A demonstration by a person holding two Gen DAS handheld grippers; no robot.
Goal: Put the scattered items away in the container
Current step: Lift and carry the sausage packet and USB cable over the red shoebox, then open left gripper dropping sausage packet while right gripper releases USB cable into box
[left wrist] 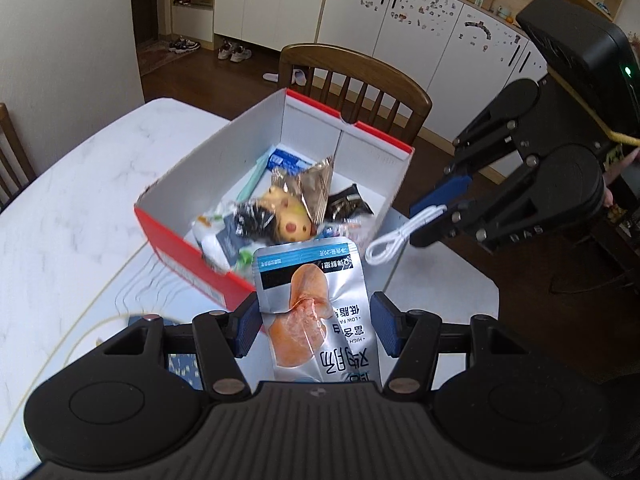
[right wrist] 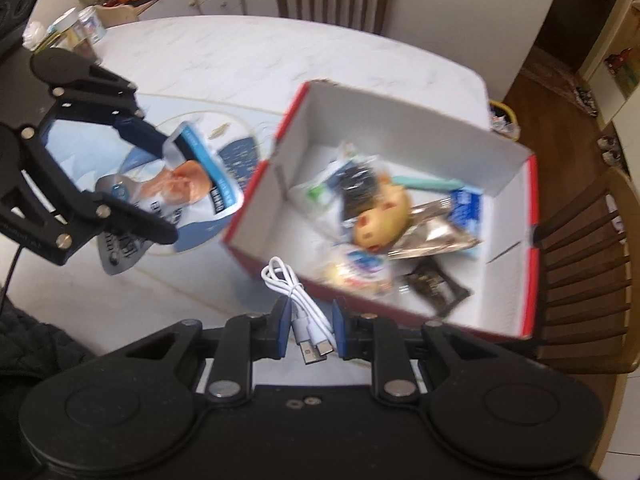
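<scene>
A red-and-white cardboard box [left wrist: 308, 128] stands open on the marble table, holding several snack packets and a yellow spotted toy [left wrist: 288, 216]. My left gripper [left wrist: 316, 328] is shut on a silver chicken snack pouch [left wrist: 320, 276], held just before the box's near red wall. In the right wrist view that pouch [right wrist: 188, 176] hangs in the left gripper [right wrist: 162, 186], left of the box [right wrist: 400, 120]. My right gripper [right wrist: 312, 328] is shut on a coiled white USB cable [right wrist: 290, 286] at the box's near corner. From the left wrist view, the right gripper [left wrist: 434, 210] holds the cable [left wrist: 394, 240] beside the box's right end.
A blue placemat [right wrist: 240, 152] lies on the table [left wrist: 80, 200] under the pouch. Wooden chairs stand behind the box [left wrist: 356, 76] and at the table's sides [right wrist: 584, 248]. Jars [right wrist: 80, 28] sit at the far table edge. The table's edge runs close to the box's right end.
</scene>
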